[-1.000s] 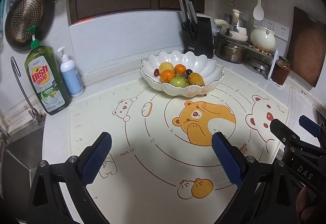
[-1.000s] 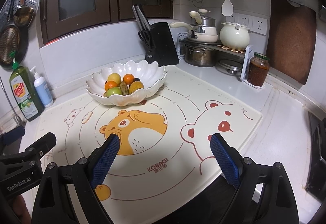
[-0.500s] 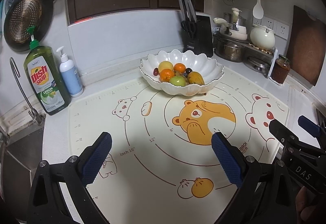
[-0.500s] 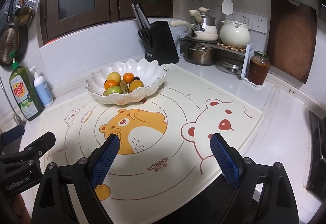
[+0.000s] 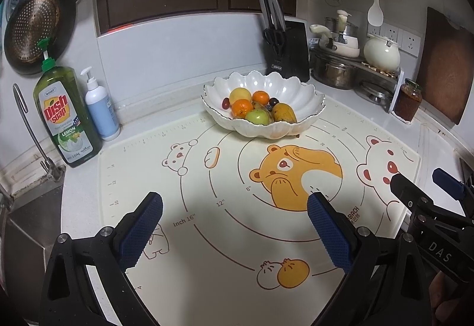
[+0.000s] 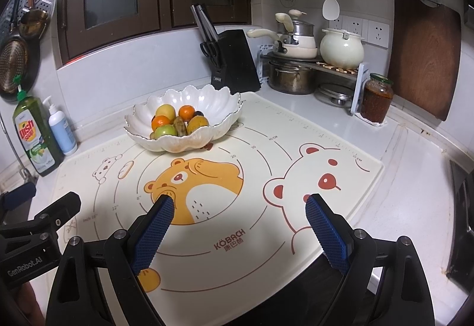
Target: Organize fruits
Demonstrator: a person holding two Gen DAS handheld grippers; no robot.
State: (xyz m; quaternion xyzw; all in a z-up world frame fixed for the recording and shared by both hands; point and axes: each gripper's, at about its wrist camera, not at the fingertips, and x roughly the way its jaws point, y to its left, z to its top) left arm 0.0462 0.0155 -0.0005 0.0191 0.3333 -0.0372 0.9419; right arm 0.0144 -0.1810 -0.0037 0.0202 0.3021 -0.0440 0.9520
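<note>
Fruit (image 5: pixel 258 108) sits heaped in a white scalloped bowl (image 5: pixel 308 101) at the far edge of a cartoon-bear baking mat (image 5: pixel 231 237) on the white surface (image 6: pixel 414 166). In the pile are two oranges (image 5: pixel 242 107), a yellow round fruit (image 5: pixel 240 95), a green apple (image 5: pixel 257 117), a mango (image 5: pixel 284 112) and a couple of small dark grapes (image 5: pixel 273 102); a brownish kiwi-like piece (image 6: pixel 179 125) shows in the right wrist view.

Both claws hover over the near part of the mat, well apart from the bowl. The left claw (image 5: pixel 234 225) has its blue-padded fingers (image 5: pixel 142 234) spread wide with nothing between them; the bowl lies ahead of it and slightly toward its right finger. The right claw (image 6: pixel 238 225) is likewise spread wide and empty, and the bowl lies ahead and off to its left, beyond the orange bear print (image 6: pixel 195 186). Each claw appears at the edge of the other's view, side by side.

Further out, a green dish soap bottle (image 5: pixel 66 115) and a white pump bottle (image 5: pixel 100 107) stand at the left by the sink (image 5: pixel 26 225). Behind the bowl is a black knife block (image 5: pixel 286 53); to its right a rack holds pots (image 5: pixel 334 68) and a cream kettle (image 5: pixel 382 53), with a jar (image 5: pixel 408 99) beside it and a dark cutting board (image 5: pixel 447 71) leaning on the wall.
</note>
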